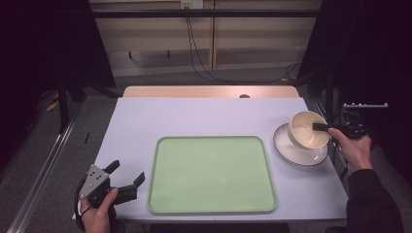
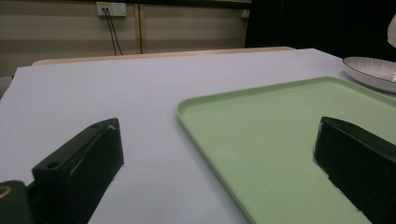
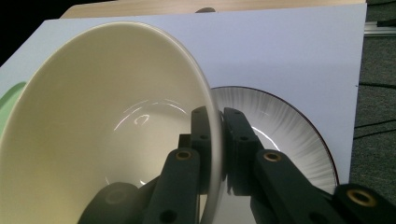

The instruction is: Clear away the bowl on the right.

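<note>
A cream bowl [image 1: 305, 130] hangs tilted over a white plate [image 1: 291, 151] at the table's right side. My right gripper [image 1: 321, 127] is shut on the bowl's rim, one jaw inside and one outside. In the right gripper view the bowl [image 3: 93, 121] leans left, its rim pinched by my right gripper [image 3: 217, 128], with the streaked plate [image 3: 285, 126] below. My left gripper [image 1: 127, 174] rests open near the front left corner, beside the pale green tray [image 1: 211, 174]. The left gripper view has its jaws wide apart astride the tray's near edge [image 2: 201, 128], holding nothing.
The pale table [image 1: 204, 116] has bare room behind and left of the tray. A wooden edge [image 1: 209, 91] runs along the table's far side. Cables hang down the back wall. The plate [image 2: 371, 72] sits close to the table's right edge.
</note>
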